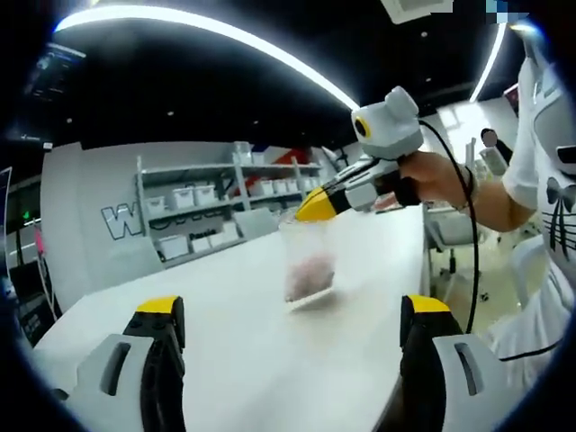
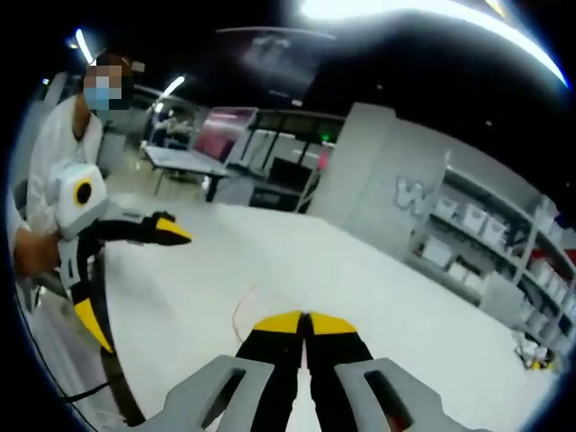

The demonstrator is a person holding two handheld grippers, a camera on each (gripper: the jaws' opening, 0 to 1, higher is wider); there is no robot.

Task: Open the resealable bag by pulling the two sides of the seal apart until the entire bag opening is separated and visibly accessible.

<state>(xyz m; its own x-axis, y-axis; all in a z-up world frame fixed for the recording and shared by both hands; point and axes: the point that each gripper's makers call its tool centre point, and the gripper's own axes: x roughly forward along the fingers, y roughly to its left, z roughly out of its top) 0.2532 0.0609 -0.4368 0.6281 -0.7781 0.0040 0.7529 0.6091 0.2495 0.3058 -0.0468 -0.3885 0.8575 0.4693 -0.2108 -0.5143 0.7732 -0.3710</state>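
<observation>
A clear resealable bag (image 1: 309, 261) with something pink inside stands on the white table (image 1: 225, 315). The right gripper (image 1: 315, 205), held by a hand, comes in from the right, its yellow tips closed on the bag's top edge. In the right gripper view its own jaws (image 2: 304, 320) are pressed together, and only a thin reddish line of the bag (image 2: 241, 315) shows beside them. My left gripper (image 1: 290, 310) is open, its jaws wide apart, short of the bag with nothing between them. It also appears, open, at the left of the right gripper view (image 2: 133, 279).
A person in a white shirt (image 1: 549, 207) stands at the table's right edge. Shelves with white bins (image 1: 216, 207) line the grey wall behind the table. Another table (image 2: 184, 160) stands farther back in the room.
</observation>
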